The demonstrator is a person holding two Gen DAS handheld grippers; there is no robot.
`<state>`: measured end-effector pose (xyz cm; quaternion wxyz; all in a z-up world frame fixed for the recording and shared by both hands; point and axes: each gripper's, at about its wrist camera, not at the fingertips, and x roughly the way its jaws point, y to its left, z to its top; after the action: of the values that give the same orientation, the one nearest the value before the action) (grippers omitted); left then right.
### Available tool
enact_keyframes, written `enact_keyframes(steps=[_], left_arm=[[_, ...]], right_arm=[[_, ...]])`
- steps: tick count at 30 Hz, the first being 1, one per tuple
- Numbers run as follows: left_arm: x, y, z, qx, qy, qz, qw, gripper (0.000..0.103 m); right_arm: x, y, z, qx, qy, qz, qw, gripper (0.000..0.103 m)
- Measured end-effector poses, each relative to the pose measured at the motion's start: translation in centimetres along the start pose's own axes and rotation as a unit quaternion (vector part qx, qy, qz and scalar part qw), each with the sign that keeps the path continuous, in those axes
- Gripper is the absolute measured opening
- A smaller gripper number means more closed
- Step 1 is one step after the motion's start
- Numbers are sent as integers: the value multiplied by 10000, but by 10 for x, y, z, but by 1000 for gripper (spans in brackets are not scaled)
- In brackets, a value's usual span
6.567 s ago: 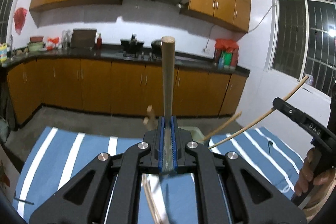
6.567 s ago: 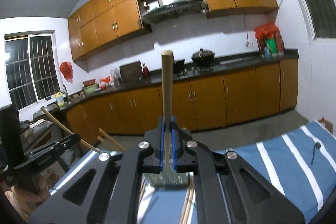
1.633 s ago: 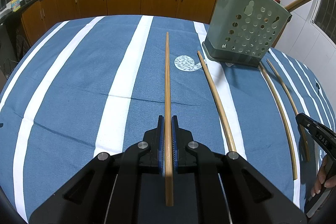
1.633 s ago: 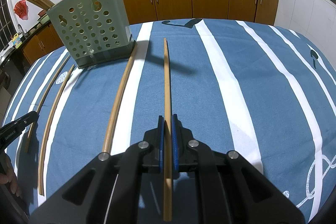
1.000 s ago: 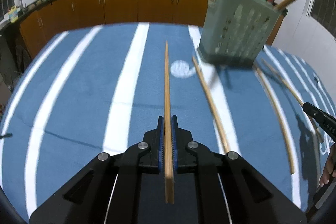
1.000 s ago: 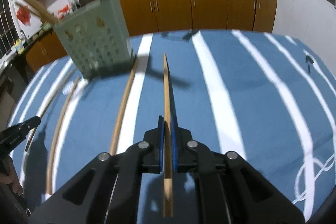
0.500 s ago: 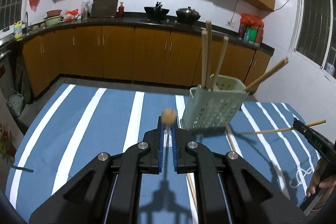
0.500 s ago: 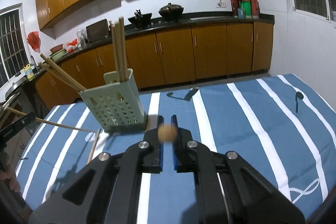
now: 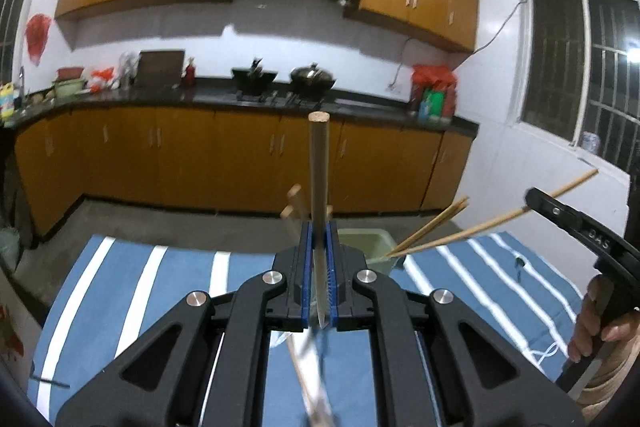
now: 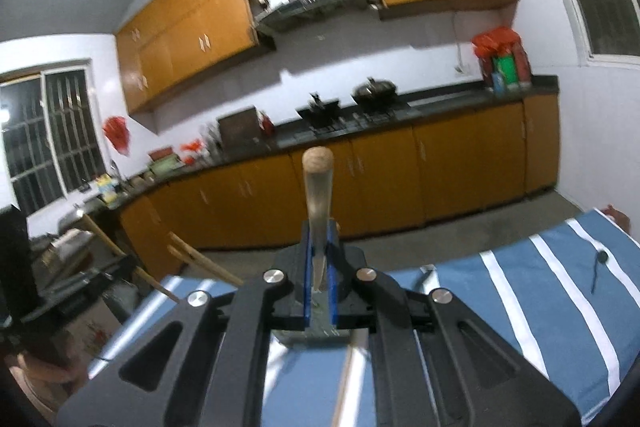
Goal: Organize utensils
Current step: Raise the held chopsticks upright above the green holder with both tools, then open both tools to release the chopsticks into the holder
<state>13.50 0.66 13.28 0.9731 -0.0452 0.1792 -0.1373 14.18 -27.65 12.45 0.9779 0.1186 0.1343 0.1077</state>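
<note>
My left gripper [image 9: 318, 227] is shut on a wooden chopstick [image 9: 319, 171] that stands upright over the green perforated utensil holder [image 9: 366, 249]. Other chopsticks [image 9: 434, 225] lean out of the holder's right side. My right gripper [image 10: 318, 227] is shut on a second wooden chopstick [image 10: 317, 187], also upright, with the holder's base [image 10: 316, 335] just below its jaws. In the left wrist view the right gripper [image 9: 576, 227] shows at the right, holding its chopstick [image 9: 500, 219] slanted toward the holder.
The table carries a blue cloth with white stripes [image 9: 120, 307]. More wooden chopsticks lie on it below the left gripper [image 9: 310, 383] and the right gripper [image 10: 348, 379]. Kitchen cabinets [image 9: 160, 155] line the far wall. A hand [image 9: 600, 327] holds the right gripper.
Both grippers have lifted their chopsticks off the cloth, tilted them from lying flat to upright, and come in over the holder.
</note>
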Motion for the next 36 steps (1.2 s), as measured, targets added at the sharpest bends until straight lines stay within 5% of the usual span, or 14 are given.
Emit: enact_keyframes(steps=[5,12,25,27,29,31,36], left_arm=[[1,-9,17,-80,-366,-27,9993,7],[21,-13,35,-271,-905,219,9953,7],[78,-7,7,-361,-218,302,9987,8],[77,-6,6,-344,-201,290,9988,11],[73,-4,6,-335,-230,302,9987,30],[70,-4,7,-361,-282,304,9985,37],[57,-1,12,-438,-373,241,9981,38]], right_arm=[[12,16,14,-126,-83,106,9998,8],[54,28,9,-397,389,-52,9984,8],[116,25,-2,-428,1169,-207,9920,10],[116,24,-4,-410,1146,-216,9923,10],[115,25,-5,-385,1134,-214,9926,11],[111,24,-4,-364,1082,-228,9932,15],[85,24,1,-373,739,-285,9962,25]])
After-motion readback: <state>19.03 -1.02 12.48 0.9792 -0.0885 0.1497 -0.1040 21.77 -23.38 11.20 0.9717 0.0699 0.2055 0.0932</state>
